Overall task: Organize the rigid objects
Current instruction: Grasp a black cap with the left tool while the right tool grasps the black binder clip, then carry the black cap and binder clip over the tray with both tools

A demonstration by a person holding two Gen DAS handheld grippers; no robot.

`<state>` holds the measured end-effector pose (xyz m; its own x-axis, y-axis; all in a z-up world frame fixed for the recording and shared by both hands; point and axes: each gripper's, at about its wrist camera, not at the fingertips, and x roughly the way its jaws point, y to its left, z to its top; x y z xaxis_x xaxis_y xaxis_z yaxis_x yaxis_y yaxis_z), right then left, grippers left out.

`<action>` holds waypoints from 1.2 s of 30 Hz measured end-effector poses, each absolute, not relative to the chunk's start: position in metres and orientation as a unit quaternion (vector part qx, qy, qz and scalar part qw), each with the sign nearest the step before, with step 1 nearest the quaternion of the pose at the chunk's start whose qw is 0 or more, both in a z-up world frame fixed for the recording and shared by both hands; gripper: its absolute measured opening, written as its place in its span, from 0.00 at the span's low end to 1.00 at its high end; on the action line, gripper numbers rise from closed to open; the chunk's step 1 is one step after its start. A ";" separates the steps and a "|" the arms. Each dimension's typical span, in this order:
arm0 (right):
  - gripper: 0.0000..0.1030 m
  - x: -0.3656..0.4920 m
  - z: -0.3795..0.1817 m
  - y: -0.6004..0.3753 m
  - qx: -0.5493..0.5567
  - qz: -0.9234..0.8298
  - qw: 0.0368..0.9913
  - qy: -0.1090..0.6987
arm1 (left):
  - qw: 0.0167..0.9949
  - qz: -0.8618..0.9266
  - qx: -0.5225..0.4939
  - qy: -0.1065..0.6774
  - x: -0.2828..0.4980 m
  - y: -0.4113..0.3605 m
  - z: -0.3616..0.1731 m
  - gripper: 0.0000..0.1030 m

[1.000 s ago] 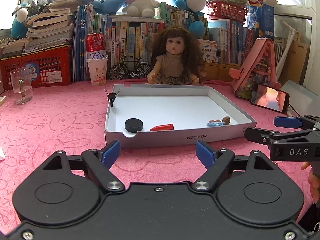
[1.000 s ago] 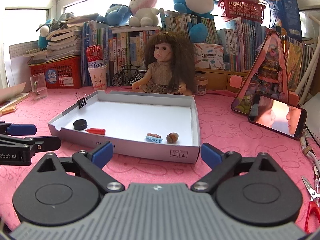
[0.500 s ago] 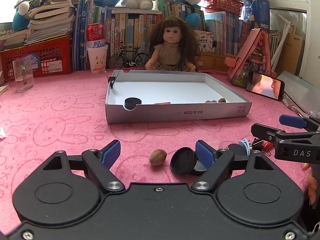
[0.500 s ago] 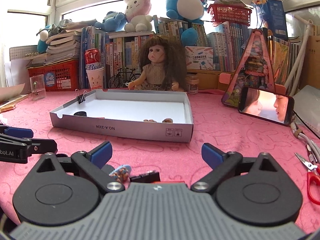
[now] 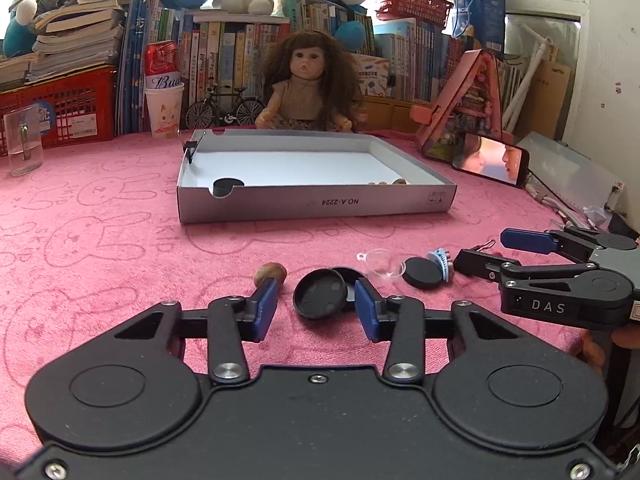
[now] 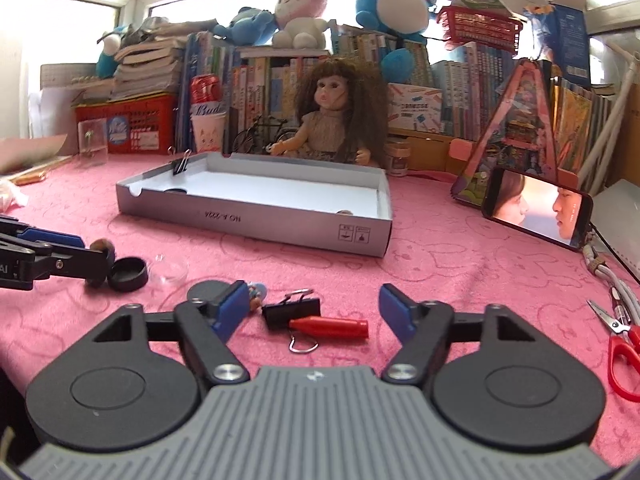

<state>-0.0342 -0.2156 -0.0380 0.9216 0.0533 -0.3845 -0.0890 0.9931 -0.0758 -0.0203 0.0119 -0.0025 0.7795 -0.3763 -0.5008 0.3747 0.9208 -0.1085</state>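
My left gripper [image 5: 316,307] is open, low over the pink cloth, its fingers on either side of a black round lid [image 5: 320,294] leaning on a black cap. A brown nut [image 5: 271,273] lies by the left finger. A clear dish [image 5: 380,263], a black disc [image 5: 423,273] and a blue hair clip [image 5: 441,264] lie to the right. My right gripper [image 6: 312,312] is open around a black binder clip [image 6: 292,310] and a red cone [image 6: 330,327]. The white box tray [image 5: 316,202] [image 6: 256,216] stands beyond, with a black cap [image 5: 223,187] inside.
A doll [image 5: 310,80], books and plush toys line the back. A phone [image 6: 536,212] leans at the right, scissors [image 6: 622,344] lie by the right edge. A clear glass [image 5: 22,140] and a red basket [image 5: 60,112] stand at the left.
Both grippers have pulled back from the tray and dropped low to the cloth. The left fingers have narrowed around the black lid. The loose items have come into view.
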 end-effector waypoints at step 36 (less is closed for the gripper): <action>0.38 -0.013 -0.023 -0.210 -0.025 0.051 0.978 0.203 | 0.955 -0.157 0.001 0.251 -0.008 0.009 0.007 0.28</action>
<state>-0.0126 -0.2097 -0.0233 0.9127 0.0906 -0.3985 -0.1108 0.9934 -0.0280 -0.0080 0.0085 0.0067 0.8249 -0.2999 -0.4791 0.3005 0.9506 -0.0776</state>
